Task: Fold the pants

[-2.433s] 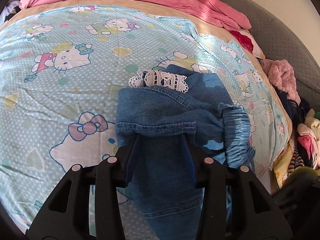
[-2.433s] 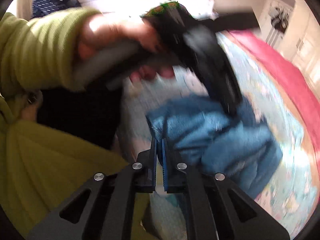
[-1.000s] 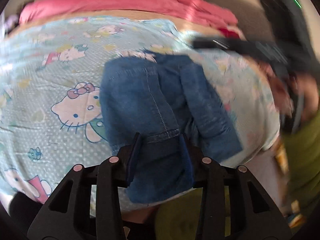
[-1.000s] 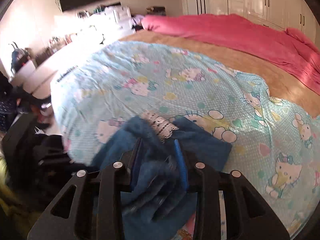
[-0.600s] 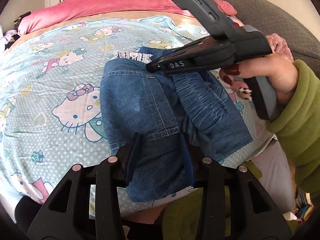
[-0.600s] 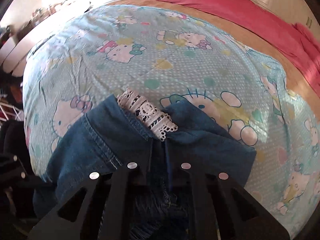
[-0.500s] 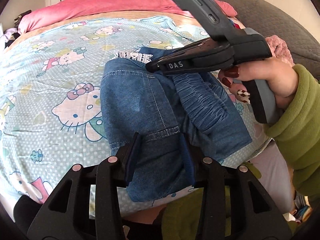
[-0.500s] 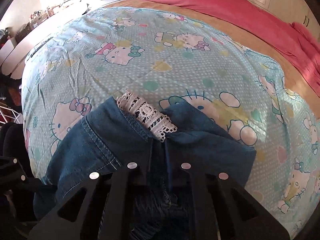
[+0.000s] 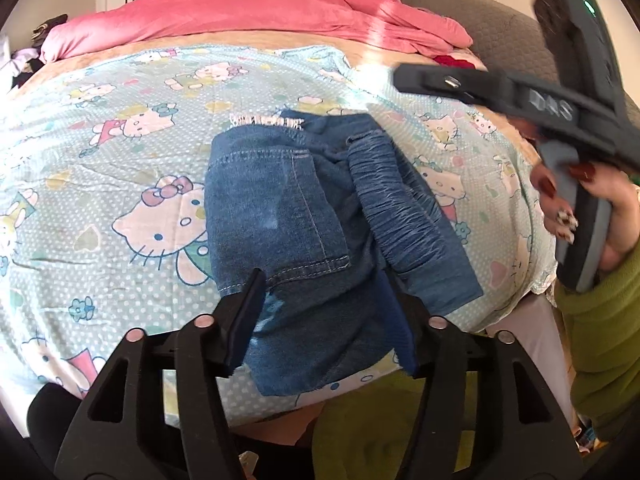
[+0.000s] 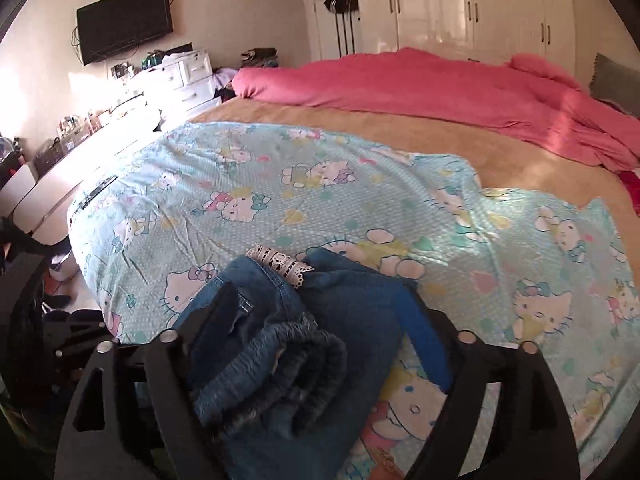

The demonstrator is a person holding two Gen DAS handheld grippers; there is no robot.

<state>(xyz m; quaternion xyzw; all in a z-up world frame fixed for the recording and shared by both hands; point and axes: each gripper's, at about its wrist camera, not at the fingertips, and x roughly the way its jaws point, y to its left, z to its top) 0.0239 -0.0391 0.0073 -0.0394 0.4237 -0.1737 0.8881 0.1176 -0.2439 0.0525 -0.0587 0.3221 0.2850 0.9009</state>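
The blue denim pants lie folded into a small bundle near the front edge of the bed, on the light blue cartoon-print sheet. White lace trim pokes out at the far end, and the gathered elastic waistband runs along the right side. My left gripper is open and empty, hovering over the bundle's near end. My right gripper is open and empty, just above the waistband; its body also shows in the left wrist view, held up at the right.
A pink duvet lies across the far side of the tan bedspread. A grey headboard stands at the right. White drawers and cluttered surfaces line the left wall. The sheet's front edge drops off close to the bundle.
My right gripper has opened, let go of the pants and lifted up and back to the right. My left gripper stays open over the bundle, its jaws a bit wider.
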